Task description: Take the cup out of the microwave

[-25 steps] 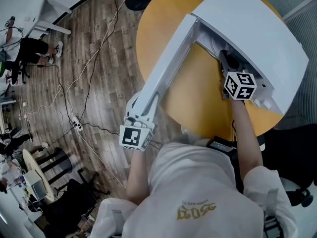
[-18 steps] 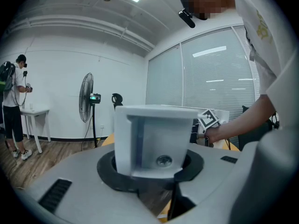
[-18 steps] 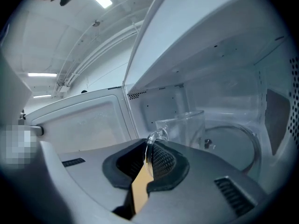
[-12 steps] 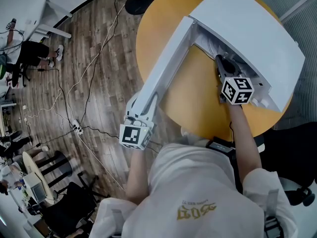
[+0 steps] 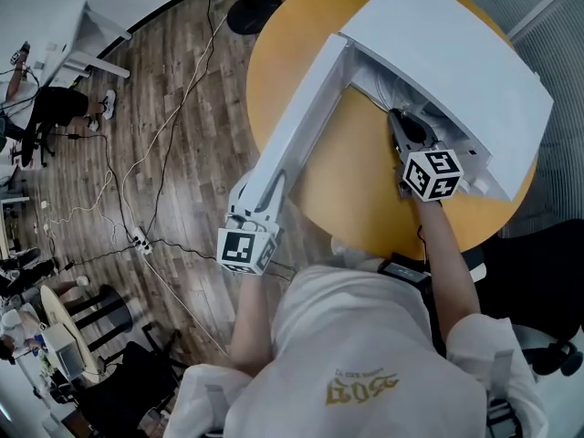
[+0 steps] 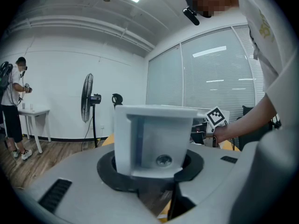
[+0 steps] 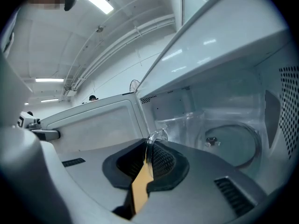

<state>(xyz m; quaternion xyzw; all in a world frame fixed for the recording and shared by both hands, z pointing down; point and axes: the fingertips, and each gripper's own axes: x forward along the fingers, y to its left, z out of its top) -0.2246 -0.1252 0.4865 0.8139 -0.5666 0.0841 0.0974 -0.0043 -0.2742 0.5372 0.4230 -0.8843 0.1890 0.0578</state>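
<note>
Inside the boxy white microwave [image 5: 456, 53], a transparent glass cup [image 7: 180, 125], its thin curved handle pinched between the right gripper [image 7: 148, 157] jaws. The left gripper [image 6: 156, 172] jaws clamp the flat white door [image 6: 154, 134]

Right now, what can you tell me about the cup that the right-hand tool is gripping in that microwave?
The cup is clear, glass by the look, so see-through that mostly its rim and edges catch the light. It has a looped handle on its near side, and the right gripper is shut on that handle. It stands upright inside the open microwave, left of the round turntable, towards the door. Whether its base rests on the floor or is lifted cannot be told.
</note>
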